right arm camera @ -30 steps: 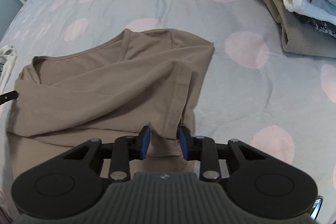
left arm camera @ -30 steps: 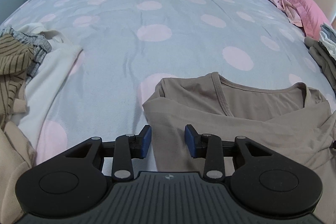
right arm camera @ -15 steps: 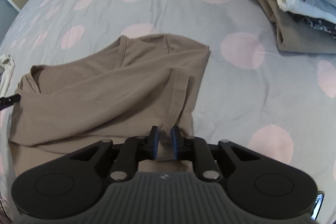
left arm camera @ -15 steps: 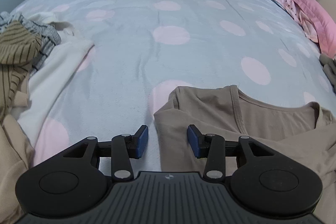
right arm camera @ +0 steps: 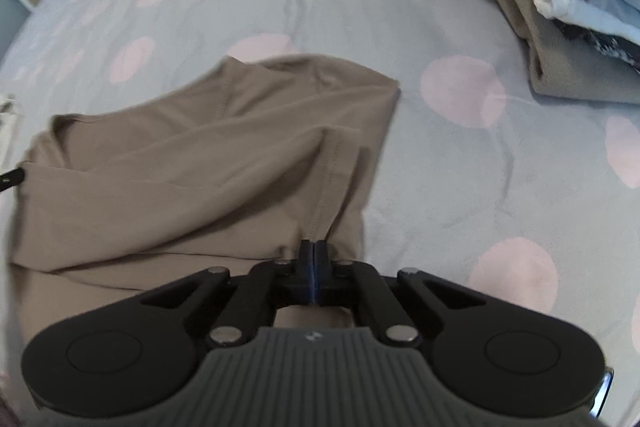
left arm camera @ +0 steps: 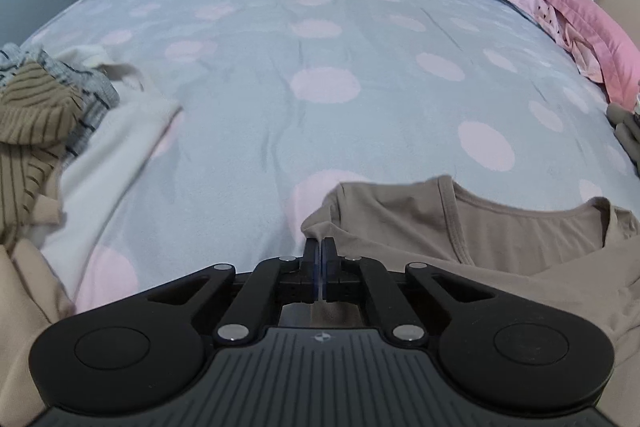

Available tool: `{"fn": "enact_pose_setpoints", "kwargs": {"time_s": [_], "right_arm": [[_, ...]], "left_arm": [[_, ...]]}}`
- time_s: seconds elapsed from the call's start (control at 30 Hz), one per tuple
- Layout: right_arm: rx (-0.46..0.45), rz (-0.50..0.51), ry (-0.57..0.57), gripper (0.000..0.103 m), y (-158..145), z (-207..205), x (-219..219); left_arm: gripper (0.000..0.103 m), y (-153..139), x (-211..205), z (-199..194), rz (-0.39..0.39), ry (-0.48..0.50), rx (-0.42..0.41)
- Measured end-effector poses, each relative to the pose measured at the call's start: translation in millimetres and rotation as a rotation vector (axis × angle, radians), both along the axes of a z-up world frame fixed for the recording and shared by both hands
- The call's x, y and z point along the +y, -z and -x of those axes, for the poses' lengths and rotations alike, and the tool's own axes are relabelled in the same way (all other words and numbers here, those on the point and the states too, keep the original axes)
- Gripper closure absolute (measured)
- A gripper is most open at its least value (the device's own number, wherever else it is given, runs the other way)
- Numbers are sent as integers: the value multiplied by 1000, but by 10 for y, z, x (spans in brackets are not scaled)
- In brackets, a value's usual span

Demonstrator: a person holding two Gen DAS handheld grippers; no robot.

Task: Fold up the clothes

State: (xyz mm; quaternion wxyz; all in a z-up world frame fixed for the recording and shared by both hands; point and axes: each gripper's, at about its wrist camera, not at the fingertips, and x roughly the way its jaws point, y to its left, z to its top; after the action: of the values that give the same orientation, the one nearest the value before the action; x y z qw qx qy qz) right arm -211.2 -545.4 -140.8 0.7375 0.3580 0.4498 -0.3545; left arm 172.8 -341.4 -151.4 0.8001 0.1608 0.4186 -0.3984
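Left-wrist view showed the left gripper (left arm camera: 319, 247) with its jaws pressed together on the near left edge of the tan top (left arm camera: 500, 239), the pinched cloth rising a little at 12 o'clock from the tips. From that grip the top spread toward 2 and 3 o'clock, its neckline lying open toward 1 o'clock.

In the right-wrist view, the right gripper (right arm camera: 314, 251) was likewise clamped, on a hemmed edge of the same tan top (right arm camera: 192, 163) straight ahead at 12 o'clock; the bulk of the garment lay from 9 to 11 o'clock, already doubled over on itself with a sleeve laid across the body.

By my judgement a fold was in hand, with both tools holding opposite sides. To do it well, both grips would need to lift together and keep the edge taut between them, so the layers already folded do not slide apart, and the carried edge should land square with the edge it meets.

Beyond the top lay the dotted bedspread (left arm camera: 320, 27). A stack of folded clothes (right arm camera: 560, 7) sat at 2 o'clock from the right gripper, a loose heap of clothes (left arm camera: 60, 131) at 10 o'clock from the left.
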Motion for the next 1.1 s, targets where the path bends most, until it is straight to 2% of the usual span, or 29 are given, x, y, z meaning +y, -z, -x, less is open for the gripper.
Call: {"fn": "enact_pose_setpoints", "kwargs": {"time_s": [0.17, 0.23, 0.4, 0.5, 0.63, 0.7, 0.73, 0.77, 0.9, 1.1], "right_arm": [[-6, 51, -52, 103, -333, 70, 6], [16, 48, -47, 103, -346, 105, -27], [103, -14, -43, 103, -131, 130, -82], [180, 19, -45, 98, -79, 120, -69], [82, 46, 12, 97, -289, 249, -140], [20, 97, 46, 87, -390, 283, -164], [-12, 112, 62, 75, -419, 284, -179], [-42, 116, 73, 72, -428, 275, -194], [-111, 119, 99, 72, -385, 157, -233], [-85, 144, 92, 73, -158, -80, -257]], "left_arm": [[103, -104, 53, -77, 13, -24, -21], [103, -74, 54, -100, 1, -26, -19], [103, -5, 57, -148, -25, -27, -14], [102, -37, 74, -153, -16, -25, -19], [99, -79, 97, -161, -4, -22, -25], [93, -96, 103, -178, 5, -28, -22], [91, -93, 98, -184, 6, -31, -18], [89, -87, 90, -186, 5, -31, -16], [89, -64, 61, -195, 4, -32, -6], [88, -4, 54, -195, -2, -24, 20]]}}
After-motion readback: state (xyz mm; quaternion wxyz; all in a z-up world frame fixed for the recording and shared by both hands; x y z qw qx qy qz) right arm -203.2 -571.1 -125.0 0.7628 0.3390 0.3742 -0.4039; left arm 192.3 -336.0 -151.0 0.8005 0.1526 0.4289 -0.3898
